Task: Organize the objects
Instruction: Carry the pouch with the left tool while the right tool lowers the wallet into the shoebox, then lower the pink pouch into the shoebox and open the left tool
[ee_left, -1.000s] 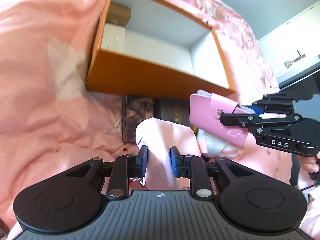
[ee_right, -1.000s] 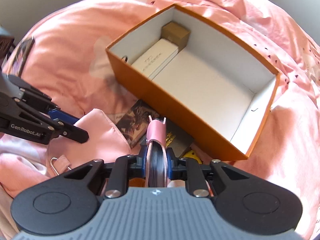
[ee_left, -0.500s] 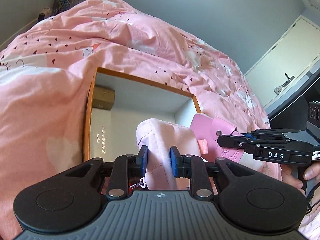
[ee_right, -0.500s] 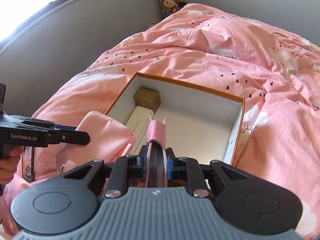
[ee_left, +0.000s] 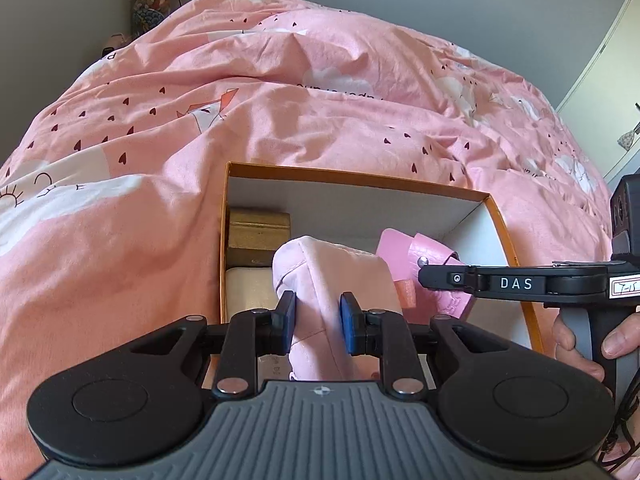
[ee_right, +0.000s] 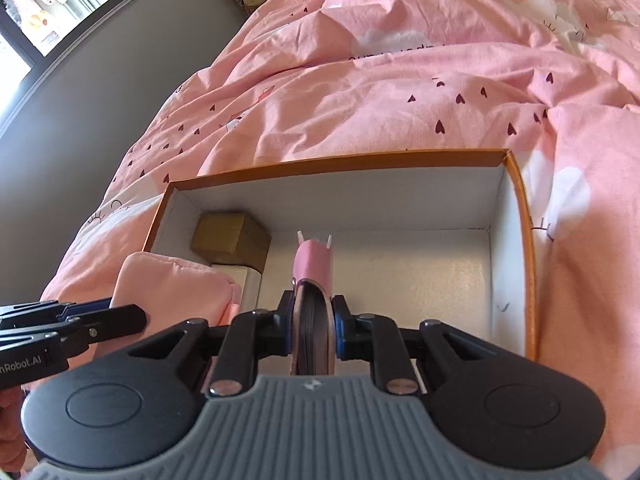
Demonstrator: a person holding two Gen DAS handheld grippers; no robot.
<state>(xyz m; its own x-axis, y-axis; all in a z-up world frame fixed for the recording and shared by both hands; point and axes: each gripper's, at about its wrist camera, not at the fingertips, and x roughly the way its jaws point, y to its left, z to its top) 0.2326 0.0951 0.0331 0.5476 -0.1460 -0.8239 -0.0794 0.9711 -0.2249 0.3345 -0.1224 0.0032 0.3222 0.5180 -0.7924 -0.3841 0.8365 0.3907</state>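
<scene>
Currently the left claw [ee_left: 316, 322] is closed to a narrow gap on a soft pale-pink pouch [ee_left: 340, 280], its blue pads pressing the fabric from both sides. The pouch stands up out of the claw with its long axis running away from the camera, its rounded top over the near left part of the orange box [ee_left: 352, 178]. In the same way, the right claw [ee_right: 313, 328] is clamped narrowly on a pink wallet [ee_right: 314, 276], gripping it by its flat faces so the dark stacked inner edge faces the camera; the wallet is upright on edge, its long axis pointing forward into the box, over the white floor near the box's middle. From the left wrist view, the wallet [ee_left: 424, 256] sits just to the right of the pouch, above the box's right half. Inside the box, a small brown carton [ee_right: 230, 240] occupies the far left corner, with a white flat case [ee_right: 240, 276] just in front of it, partly hidden by the pouch [ee_right: 172, 288]. The box rests on a pink bedspread [ee_right: 400, 92] printed with small hearts.
</scene>
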